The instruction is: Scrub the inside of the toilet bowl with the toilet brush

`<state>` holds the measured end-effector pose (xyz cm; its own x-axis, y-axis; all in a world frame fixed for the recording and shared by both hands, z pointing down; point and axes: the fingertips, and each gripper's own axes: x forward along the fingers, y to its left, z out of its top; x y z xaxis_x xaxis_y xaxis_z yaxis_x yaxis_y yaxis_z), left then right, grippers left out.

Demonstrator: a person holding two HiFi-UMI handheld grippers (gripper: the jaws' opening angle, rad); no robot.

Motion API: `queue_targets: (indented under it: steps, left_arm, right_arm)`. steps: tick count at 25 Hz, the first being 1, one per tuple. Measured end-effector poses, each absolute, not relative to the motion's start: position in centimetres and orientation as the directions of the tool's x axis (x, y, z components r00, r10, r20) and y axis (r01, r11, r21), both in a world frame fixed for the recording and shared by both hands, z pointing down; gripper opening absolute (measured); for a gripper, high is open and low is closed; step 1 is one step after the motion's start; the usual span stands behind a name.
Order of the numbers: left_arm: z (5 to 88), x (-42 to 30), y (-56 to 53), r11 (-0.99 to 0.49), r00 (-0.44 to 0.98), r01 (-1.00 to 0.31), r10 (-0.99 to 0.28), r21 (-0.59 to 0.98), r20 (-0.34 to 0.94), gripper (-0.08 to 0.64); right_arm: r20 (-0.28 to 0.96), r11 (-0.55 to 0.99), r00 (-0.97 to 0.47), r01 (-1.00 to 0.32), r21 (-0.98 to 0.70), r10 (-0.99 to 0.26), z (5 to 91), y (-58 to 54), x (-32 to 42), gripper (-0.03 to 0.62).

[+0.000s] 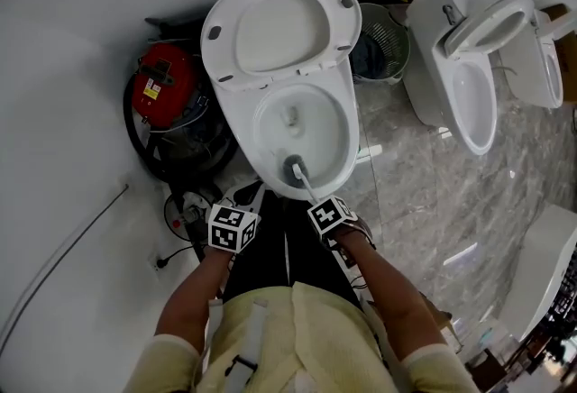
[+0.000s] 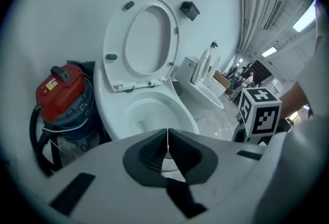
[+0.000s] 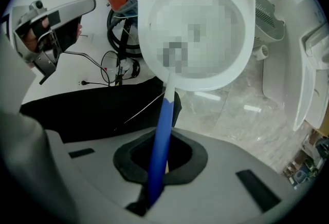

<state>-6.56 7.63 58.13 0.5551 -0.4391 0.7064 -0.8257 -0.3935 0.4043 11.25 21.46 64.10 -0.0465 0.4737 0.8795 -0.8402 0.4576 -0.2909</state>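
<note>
The right gripper (image 3: 160, 161) has its dark padded fingers closed on the toilet brush (image 3: 164, 126). Its slim round handle is blue where it passes between them and white further out, and runs forward from the fingertips over the near rim of the toilet bowl (image 1: 332, 137), a glossy white oval basin. The dark brush head lies against the bowl's front wall. Beside it, the left gripper (image 2: 168, 147) has its fingers pressed together on nothing
</note>
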Motion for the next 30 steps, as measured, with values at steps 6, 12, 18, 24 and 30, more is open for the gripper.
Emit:
queue_targets:
  steps: [6,12,18,24,30]
  left_arm:
    - [57.9,-8.0,8.1,-0.330,0.517,-0.855,-0.481,0.400,0.708,0.015]
    - [57.5,-9.7,8.5,-0.257,0.470,-0.882,-0.529,0.394,0.707,0.015]
    - [57.3,-11.4,8.9,-0.188,0.421,-0.903,-0.567,0.386,0.708,0.015]
    - [56.9,-11.9,9.2,-0.149,0.388,-0.915,-0.586,0.376,0.711,0.015]
    - [56.4,-11.8,9.1,-0.136,0.374,-0.920,-0.591,0.369,0.715,0.015]
  right_arm:
    - [0.885,0.502,-0.065,-0.803,-0.320,0.461,64.5,19.6,8.9,0.015]
    - [0.898,0.546,-0.060,-0.775,-0.317,0.435,64.9,17.0,6.9,0.015]
    - [0.908,0.570,-0.044,-0.766,-0.298,0.416,64.9,14.8,5.8,0.015]
    - [0.923,0.572,-0.097,-0.759,-0.311,0.372,65.3,11.9,4.0,0.015]
    - [0.920,0.544,-0.100,-0.780,-0.309,0.378,65.5,9.6,3.6,0.015]
